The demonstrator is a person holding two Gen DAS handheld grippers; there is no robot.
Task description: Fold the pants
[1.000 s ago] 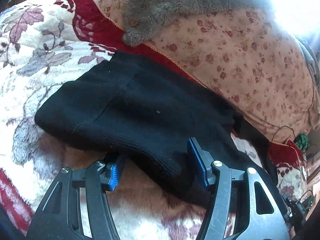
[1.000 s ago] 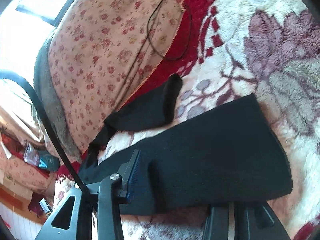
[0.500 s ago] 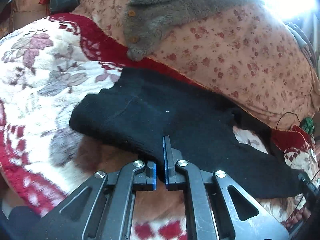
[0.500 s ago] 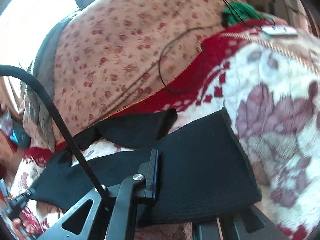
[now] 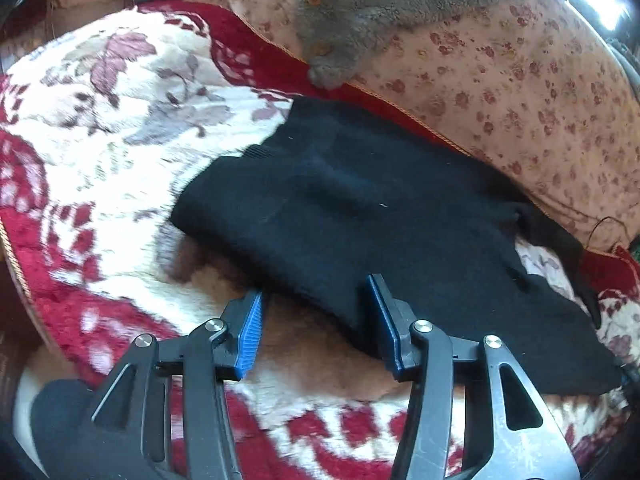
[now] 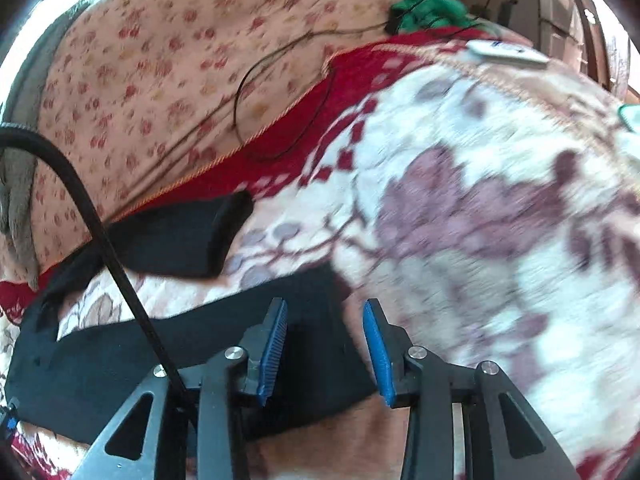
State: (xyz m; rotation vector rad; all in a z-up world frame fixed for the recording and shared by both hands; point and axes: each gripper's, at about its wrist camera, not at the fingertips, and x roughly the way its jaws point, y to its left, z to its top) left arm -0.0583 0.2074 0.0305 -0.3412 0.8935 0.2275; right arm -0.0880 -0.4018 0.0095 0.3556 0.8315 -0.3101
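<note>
Both tools gaping, gripping nothing: left tool [image 5: 314,330] straddles pants [image 5: 360,216] edge, right tool [image 6: 325,350] over the cuff end. Fold unfinished (legs apart).

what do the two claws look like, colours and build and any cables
Both match: the left claw and right claw each have two black angular plastic fingers with triangular cut-outs, silver round pivot bolts, and ribbed bright-blue pads at the tips. A ribbed black cable arcs beside the right claw's left finger. No printed markings show, and no sleeve or hand is in view.
</note>
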